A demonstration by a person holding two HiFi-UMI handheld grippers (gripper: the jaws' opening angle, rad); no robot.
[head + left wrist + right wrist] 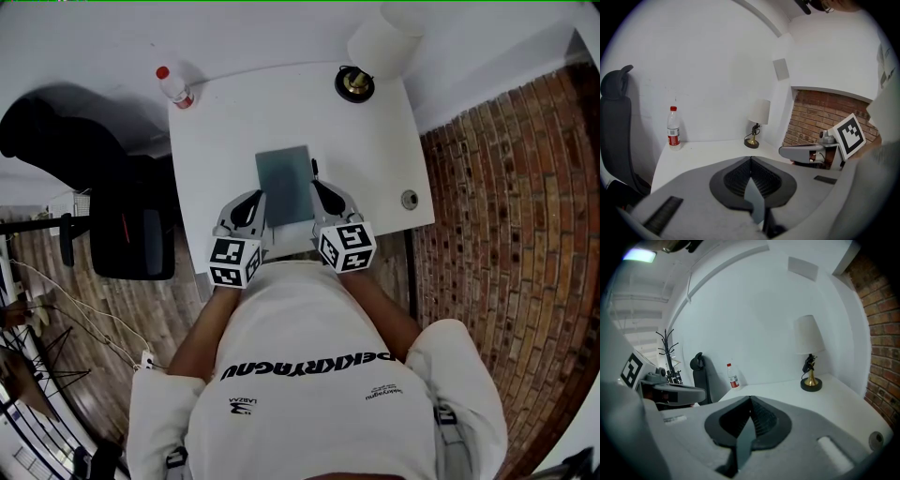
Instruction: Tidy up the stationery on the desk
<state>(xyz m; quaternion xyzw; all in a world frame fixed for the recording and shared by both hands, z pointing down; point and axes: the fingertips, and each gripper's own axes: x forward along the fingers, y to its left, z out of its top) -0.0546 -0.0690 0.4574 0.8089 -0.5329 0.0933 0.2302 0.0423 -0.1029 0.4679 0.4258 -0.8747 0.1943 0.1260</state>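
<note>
Left gripper [255,199] is clamped on the left edge of the grey pad [284,185], and my right gripper [319,192] is clamped on its right edge. I see the pad held flat over the near middle of the desk [225,131], with the lamp [355,83] and bottle [173,86] well beyond at the back.

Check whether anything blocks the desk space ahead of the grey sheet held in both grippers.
Nothing visible does. The left gripper and right gripper each clamp an edge of the grey sheet; the desk ahead is bare, with the bottle and lamp off at its far edge.
</note>
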